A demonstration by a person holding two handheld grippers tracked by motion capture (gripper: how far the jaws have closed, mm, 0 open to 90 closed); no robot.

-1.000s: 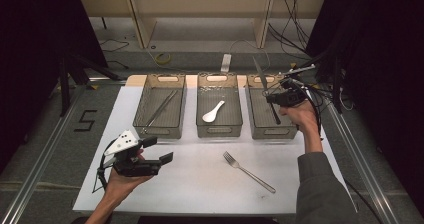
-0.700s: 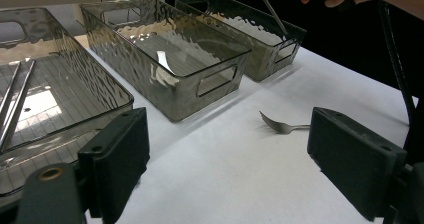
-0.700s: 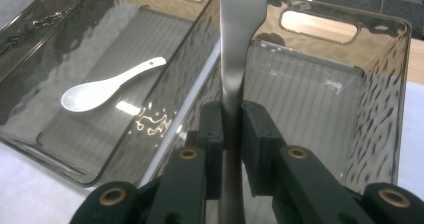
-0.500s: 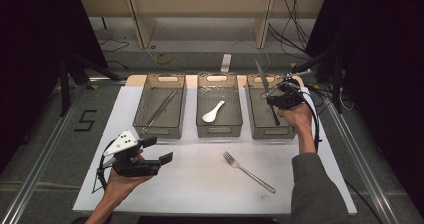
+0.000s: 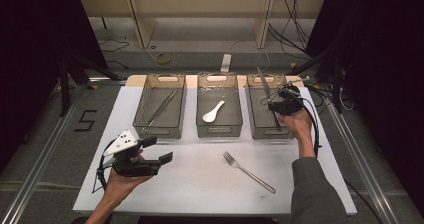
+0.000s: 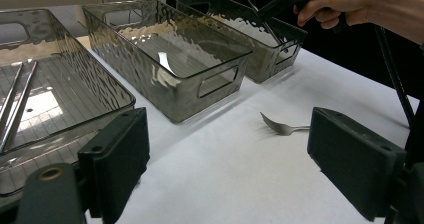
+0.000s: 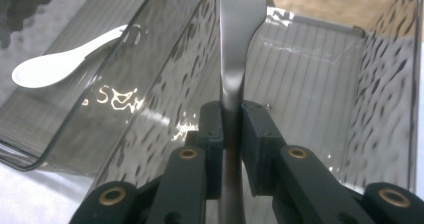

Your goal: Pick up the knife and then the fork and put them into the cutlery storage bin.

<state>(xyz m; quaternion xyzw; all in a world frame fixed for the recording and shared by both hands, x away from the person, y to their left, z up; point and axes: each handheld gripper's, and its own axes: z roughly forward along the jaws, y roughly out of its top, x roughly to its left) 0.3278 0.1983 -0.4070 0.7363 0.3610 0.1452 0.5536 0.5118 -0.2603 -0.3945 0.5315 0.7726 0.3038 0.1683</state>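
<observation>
Overhead, in the high view, the right gripper (image 5: pixel 279 105) is positioned above the right-hand bin (image 5: pixel 267 106) of three clear bins on the white bench (image 5: pixel 200 184). Its jaws pinch a knife (image 5: pixel 263 85), which rises tilted past the jaws toward the far end of that bin, with its lower end inside the bin. The middle bin (image 5: pixel 219 111), to the left of these jaws, contains a white spoon (image 5: pixel 213 111). The left bin (image 5: pixel 160 111) holds a pair of metal tongs (image 5: pixel 161 109). A fork (image 5: pixel 248 171) lies on the bench nearer the person than the right jaws, apart from all bins. The left gripper (image 5: pixel 162 150) rests low over the bench near the left bin, jaws spread with nothing between them.

Next, in the left gripper view, the two jaws stand wide apart. The fork (image 6: pixel 282 128) lies on the bench beyond them, closer to the right jaw. The tongs (image 6: pixel 15 104) lie in the bin beyond the left jaw. The right hand (image 6: pixel 360 4) holds its gripper over the farthest bin (image 6: pixel 260 49).

Finally, in the right gripper view, the jaws are pressed against both sides of the knife (image 7: pixel 240 39), which extends straight up from between them. The bin wall (image 7: pixel 165 99) stands directly beyond the jaws, and the spoon (image 7: pixel 60 64) lies to their upper left in the neighbouring bin.
</observation>
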